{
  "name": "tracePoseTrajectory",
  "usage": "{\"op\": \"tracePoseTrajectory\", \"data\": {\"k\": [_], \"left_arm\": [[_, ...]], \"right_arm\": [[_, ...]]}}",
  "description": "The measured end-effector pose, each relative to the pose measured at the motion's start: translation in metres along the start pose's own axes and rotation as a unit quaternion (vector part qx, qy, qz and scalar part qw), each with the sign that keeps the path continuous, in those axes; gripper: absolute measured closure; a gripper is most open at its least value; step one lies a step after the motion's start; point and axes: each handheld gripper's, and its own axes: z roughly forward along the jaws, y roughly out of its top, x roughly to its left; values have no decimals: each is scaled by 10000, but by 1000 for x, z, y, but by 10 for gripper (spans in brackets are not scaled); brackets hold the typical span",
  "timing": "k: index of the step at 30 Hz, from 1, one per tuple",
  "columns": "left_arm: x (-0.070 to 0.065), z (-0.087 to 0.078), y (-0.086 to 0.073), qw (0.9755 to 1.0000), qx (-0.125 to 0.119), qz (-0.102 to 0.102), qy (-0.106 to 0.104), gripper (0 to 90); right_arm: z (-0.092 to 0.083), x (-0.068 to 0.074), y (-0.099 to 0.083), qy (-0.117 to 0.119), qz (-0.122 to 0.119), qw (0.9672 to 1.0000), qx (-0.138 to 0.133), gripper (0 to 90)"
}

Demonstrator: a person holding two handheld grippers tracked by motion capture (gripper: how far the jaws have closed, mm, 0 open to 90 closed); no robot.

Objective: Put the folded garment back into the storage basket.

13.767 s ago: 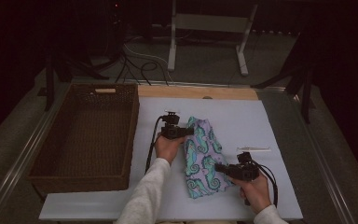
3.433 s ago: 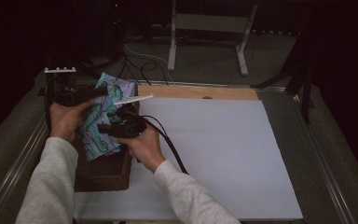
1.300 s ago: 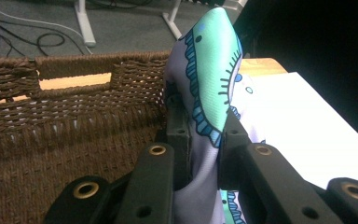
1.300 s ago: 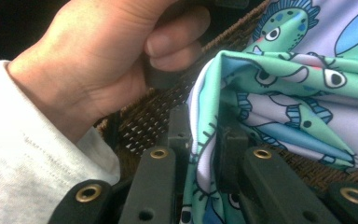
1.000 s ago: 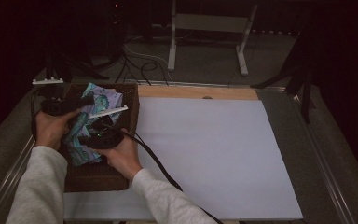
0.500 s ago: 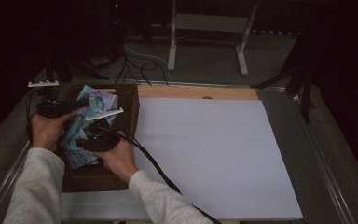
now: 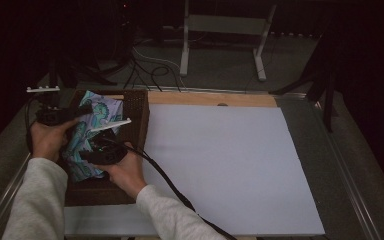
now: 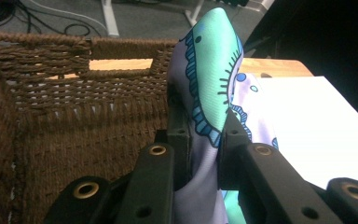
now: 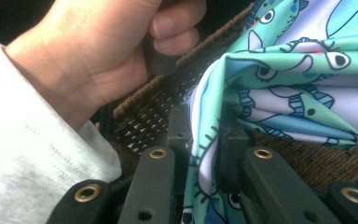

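Jaws of both my left gripper (image 8: 200,140) and right gripper (image 9: 205,135) are clamped on the patterned cloth (image 7: 92,132), which now hangs inside the wicker basket (image 7: 137,107) rather than above it. It has sunk lower, so I judge releasing comes next, beside the white worktop (image 7: 220,165).

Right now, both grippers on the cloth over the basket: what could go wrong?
1. The left gripper and right gripper both pinch the patterned cloth; opening only one could drag it askew.
2. The cloth stands bunched above the wicker basket, so a fold might catch on the rim.
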Motion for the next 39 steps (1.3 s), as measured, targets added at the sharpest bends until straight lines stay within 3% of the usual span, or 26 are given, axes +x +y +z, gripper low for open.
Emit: {"op": "tracePoseTrajectory", "data": {"k": [2,6,8,9,11,12,13,14,16,19,24,25,35,39], "left_arm": [[1,1,0,10000,16,-19,46,799],[2,1,1,10000,11,-49,77,799],[4,7,1,9998,31,-92,151,796],[4,9,0,9995,37,-148,276,774],[6,13,0,9985,-48,-423,338,556],[7,14,-1,9983,-99,-457,358,487],[6,14,-2,9981,-198,-457,362,451],[5,15,-2,9981,-218,-454,356,421],[-1,17,-2,9978,-169,-345,535,272],[-5,17,-2,9975,-173,-327,601,143],[-7,17,-2,9972,-134,-375,629,64],[-9,18,-4,9976,-101,-327,596,15],[-31,18,-8,9984,-98,31,558,0],[-40,15,-11,9990,-235,-107,374,0]], "right_arm": [[0,1,-1,-60,-85,9999,15,792],[0,1,-3,-69,-27,10000,-12,791],[-2,0,-6,-250,9,9997,-14,785],[-3,-1,-7,-487,39,9988,-11,766],[-9,-3,-12,-1206,238,9924,25,572],[-13,-5,-15,-1476,291,9886,23,472],[-15,-8,-16,-1665,209,9858,45,444],[-18,-10,-18,-1705,174,9852,58,405],[-23,-16,-18,-1656,184,9860,6,329],[-29,-20,-17,-1412,128,9899,47,275],[-33,-22,-16,-1144,37,9934,71,233],[-34,-22,-16,-1073,2,9942,83,216],[-43,-27,-16,-923,-207,9955,77,160],[-49,-32,-16,-916,-262,9954,71,153]]}}
